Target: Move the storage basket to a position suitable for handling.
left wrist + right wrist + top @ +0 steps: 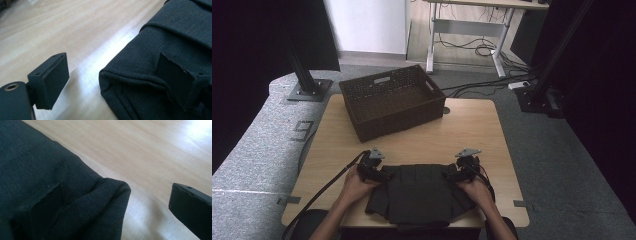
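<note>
obj: folded dark grey fabric garment (419, 192) flat at near edge of light wood counter (472, 130) | L tool (384, 175) & R tool (451, 175): both spread, straddling top corners, no pinch yet | tip: get lower jaw under all layers, close both evenly | dest prob brown wicker basket (362, 120)

The folded garment (419, 192) is dark, matt woven cloth with a fine grainy weave, soft at its rolled edges and seams. The bench (472, 135) is pale wood with a visible grain, smooth enough to carry a soft sheen (brightest in the left gripper view). The basket (392, 100) is dark brown wickerwork, rough and open-textured. The jaws are matt black plastic with flat, dull pads.
</note>
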{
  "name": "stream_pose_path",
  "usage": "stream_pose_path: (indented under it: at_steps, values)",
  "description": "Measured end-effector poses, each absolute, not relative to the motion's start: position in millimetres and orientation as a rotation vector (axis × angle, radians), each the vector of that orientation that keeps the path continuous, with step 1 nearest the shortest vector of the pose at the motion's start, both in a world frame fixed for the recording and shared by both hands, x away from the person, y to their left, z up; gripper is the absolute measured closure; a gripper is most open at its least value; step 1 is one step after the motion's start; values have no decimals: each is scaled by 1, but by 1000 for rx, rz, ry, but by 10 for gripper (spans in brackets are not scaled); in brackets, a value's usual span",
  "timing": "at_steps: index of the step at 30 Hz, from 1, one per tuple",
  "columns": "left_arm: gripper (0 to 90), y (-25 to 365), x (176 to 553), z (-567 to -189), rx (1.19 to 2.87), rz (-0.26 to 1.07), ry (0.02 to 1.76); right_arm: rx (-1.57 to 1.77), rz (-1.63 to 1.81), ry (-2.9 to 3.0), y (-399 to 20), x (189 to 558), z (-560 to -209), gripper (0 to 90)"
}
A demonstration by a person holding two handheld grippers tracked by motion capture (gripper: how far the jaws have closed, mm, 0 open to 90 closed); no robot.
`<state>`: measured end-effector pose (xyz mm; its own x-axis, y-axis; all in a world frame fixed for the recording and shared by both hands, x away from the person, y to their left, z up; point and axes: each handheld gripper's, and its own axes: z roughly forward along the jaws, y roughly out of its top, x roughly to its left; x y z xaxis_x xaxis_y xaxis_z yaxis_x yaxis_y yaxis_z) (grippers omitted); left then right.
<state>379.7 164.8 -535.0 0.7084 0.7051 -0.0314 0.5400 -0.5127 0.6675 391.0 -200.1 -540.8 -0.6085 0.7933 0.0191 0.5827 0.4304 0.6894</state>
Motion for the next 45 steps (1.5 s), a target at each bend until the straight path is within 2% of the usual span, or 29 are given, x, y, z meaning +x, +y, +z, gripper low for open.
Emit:
stream_pose_path:
  at_steps: [15,22,26,38,43,45]
  values:
    - [112,171,340,-537,2243,279,937,1106,947,2436,-195,346,-539,0]
    - [111,175,345,-536,2231,215,942,1110,1002,2440,-199,345,-541,10]
    - [79,181,351,-529,2208,196,947,1064,1010,2450,-199,344,-535,26]
    - [100,213,386,-479,2171,407,1044,1130,1042,2329,-235,352,-507,27]
    - [131,221,404,-466,2157,440,1083,1206,1004,2269,-256,355,-513,30]
    - [140,223,412,-460,2159,461,1101,1261,951,2261,-265,358,-523,62]
